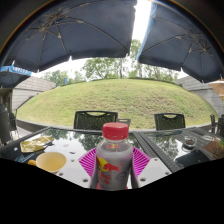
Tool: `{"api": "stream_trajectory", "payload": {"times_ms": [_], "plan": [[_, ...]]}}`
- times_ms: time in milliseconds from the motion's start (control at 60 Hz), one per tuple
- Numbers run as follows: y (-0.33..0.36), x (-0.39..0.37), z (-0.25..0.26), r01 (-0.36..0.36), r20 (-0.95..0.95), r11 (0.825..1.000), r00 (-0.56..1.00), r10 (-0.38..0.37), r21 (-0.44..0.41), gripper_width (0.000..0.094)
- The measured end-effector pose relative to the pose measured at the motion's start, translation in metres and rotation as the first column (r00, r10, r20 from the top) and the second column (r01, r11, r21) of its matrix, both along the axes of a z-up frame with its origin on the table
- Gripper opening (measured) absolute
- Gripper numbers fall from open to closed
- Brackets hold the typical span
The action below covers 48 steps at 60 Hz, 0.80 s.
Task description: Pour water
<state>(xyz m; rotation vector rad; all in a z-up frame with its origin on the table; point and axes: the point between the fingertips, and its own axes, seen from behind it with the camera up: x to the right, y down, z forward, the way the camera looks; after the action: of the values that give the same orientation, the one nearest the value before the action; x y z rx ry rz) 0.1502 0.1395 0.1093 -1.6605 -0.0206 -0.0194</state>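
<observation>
Bottle (113,158), clear plastic, red cap, red-and-white label round its middle; contents not readable through the label. It stands upright at six o'clock, between the two pads of the hand-held gripper (114,162), one magenta pad (88,161) showing at its nine o'clock side and the other at its three o'clock side, both right up against the bottle's wall, so the fingers appear pinched on it. Surface (160,150), glossy and reflective, lies under and around the bottle. Yellow bowl (49,161) at eight o'clock on the surface, yellowish inside; whether that is the bowl's own colour or something in it cannot be told. Plate or tray (36,144) with pale items beyond the bowl, at nine o'clock. Two dark chairs (95,119) stand past the surface at twelve o'clock. Grassy mound (118,98) beyond them, two dark parasols (75,28) overhead.
</observation>
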Motion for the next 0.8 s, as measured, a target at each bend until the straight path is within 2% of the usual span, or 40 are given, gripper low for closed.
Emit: {"api": "stream_trajectory", "payload": {"times_ms": [67, 117, 133, 167, 317, 567, 800], "plan": [[0.000, 0.001, -0.005, -0.004, 0.009, 0.999, 1.000, 0.005, -0.035, 0.0578], [-0.008, -0.005, -0.010, -0.014, 0.017, 0.996, 1.000, 0.016, -0.092, 0.0814], [-0.011, -0.005, -0.009, -0.012, 0.011, 0.995, 1.000, 0.013, -0.098, 0.0852], [-0.017, -0.005, -0.005, -0.013, 0.008, 0.995, 1.000, 0.014, -0.100, 0.0827], [-0.069, -0.004, 0.008, 0.000, 0.080, 0.994, 0.997, 0.009, -0.105, 0.0831], [-0.194, -0.033, 0.031, 0.015, 0.119, 1.000, 0.993, -0.013, -0.021, 0.0840], [-0.269, -0.071, -0.004, -0.034, 0.068, 0.993, 0.997, 0.042, -0.117, 0.0837]]}}
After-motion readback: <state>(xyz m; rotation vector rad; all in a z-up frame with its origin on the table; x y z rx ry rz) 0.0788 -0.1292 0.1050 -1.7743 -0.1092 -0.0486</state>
